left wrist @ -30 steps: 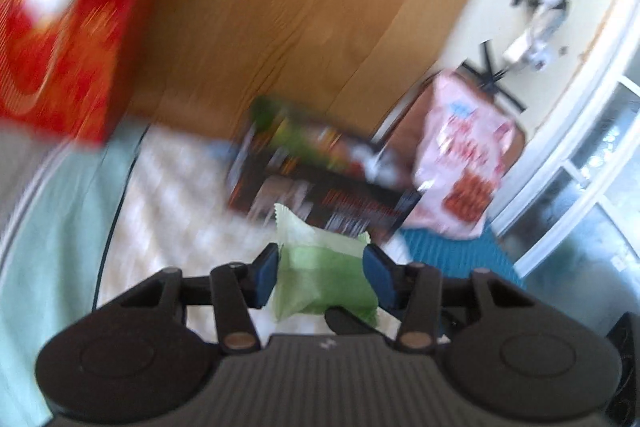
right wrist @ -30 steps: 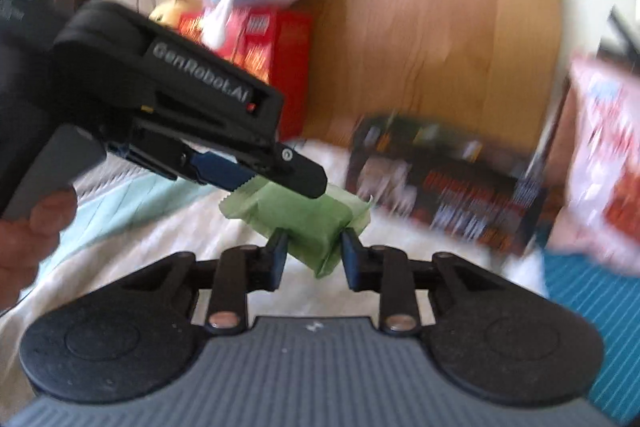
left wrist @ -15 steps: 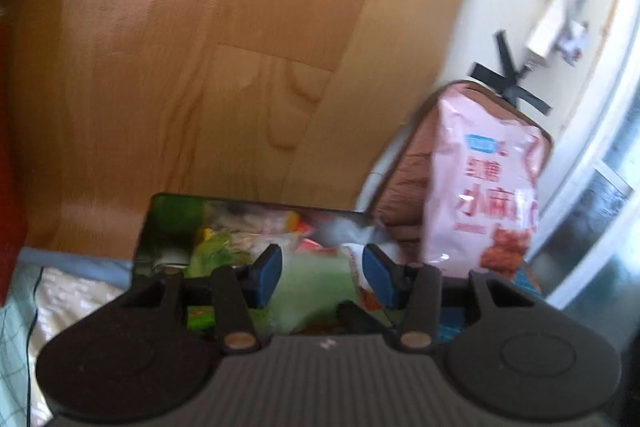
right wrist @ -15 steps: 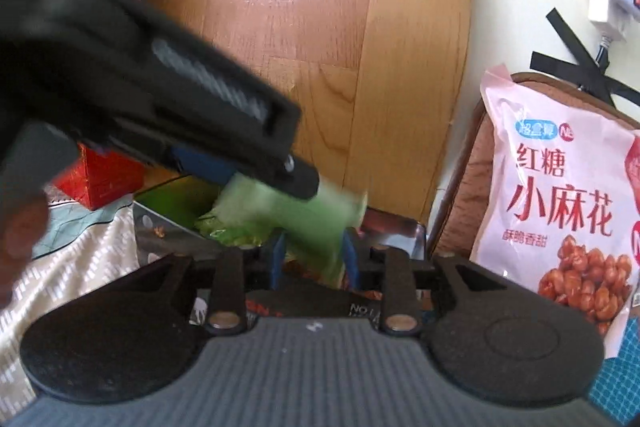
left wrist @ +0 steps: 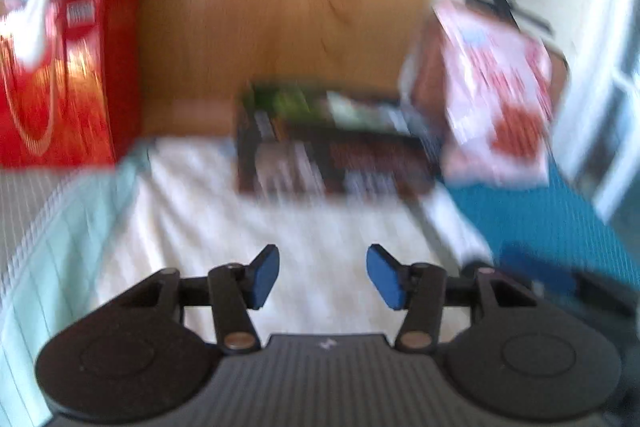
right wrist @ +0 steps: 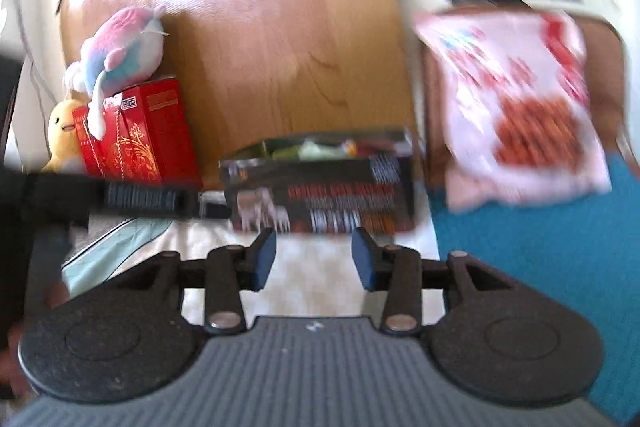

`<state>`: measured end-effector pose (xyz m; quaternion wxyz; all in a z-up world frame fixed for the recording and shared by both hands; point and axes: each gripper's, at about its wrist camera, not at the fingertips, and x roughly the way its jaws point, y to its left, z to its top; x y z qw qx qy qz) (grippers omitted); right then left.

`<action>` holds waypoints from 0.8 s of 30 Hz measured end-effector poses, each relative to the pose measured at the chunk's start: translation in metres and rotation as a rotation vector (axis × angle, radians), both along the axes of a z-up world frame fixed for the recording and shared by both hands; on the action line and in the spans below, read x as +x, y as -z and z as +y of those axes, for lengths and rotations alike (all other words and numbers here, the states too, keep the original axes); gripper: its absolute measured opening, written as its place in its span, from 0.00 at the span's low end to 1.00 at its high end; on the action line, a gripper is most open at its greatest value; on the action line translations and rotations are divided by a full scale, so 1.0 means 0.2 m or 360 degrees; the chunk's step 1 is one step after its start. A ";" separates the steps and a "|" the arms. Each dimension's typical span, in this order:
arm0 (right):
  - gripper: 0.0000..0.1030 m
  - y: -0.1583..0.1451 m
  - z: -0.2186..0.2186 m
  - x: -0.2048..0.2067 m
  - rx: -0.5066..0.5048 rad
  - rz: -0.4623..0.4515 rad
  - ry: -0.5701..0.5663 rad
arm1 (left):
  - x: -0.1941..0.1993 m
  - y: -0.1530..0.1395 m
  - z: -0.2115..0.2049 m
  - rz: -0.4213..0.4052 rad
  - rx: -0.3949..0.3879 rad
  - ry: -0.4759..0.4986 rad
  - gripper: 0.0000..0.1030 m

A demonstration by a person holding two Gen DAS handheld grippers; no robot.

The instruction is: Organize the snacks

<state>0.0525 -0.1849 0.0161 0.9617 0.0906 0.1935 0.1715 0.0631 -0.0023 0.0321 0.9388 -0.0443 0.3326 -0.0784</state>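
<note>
At far left of the right wrist view, the left gripper (right wrist: 208, 203) is seen pulled back beside the red box (right wrist: 136, 135). Its jaws are opening and nothing is held now, where a green snack packet was pinched by both grippers a second ago. At frame centre, that packet (right wrist: 316, 149) appears to have been dropped into the dark snack box (right wrist: 320, 195), so one item counts as sorted. The right gripper (right wrist: 314, 253) is likewise emptied and widening. At right, the pink snack bag (right wrist: 516, 99) is left waiting.

Pale bedding (left wrist: 248, 227) lies bare — dark box (right wrist: 320, 187), red box (right wrist: 136, 143) wall its far edge.
</note>
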 end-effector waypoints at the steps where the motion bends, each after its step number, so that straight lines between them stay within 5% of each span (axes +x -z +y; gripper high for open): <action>1: 0.46 0.02 -0.01 -0.06 0.0024 0.0023 0.0022 | -0.07 0.03 -0.03 0.0002 0.0049 0.0002 0.49; 15: 0.51 0.10 -0.09 -0.39 0.0075 0.0004 0.0167 | -0.46 0.10 -0.03 -0.0114 0.0274 -0.0236 0.65; 18: 0.59 0.11 -0.13 -0.40 0.0150 0.0002 0.0208 | -0.46 0.10 0.02 -0.0107 0.0217 -0.0273 0.66; 24: 0.59 0.12 -0.14 -0.37 0.0170 0.0057 0.0215 | -0.44 0.12 0.03 -0.0070 0.0194 -0.0296 0.66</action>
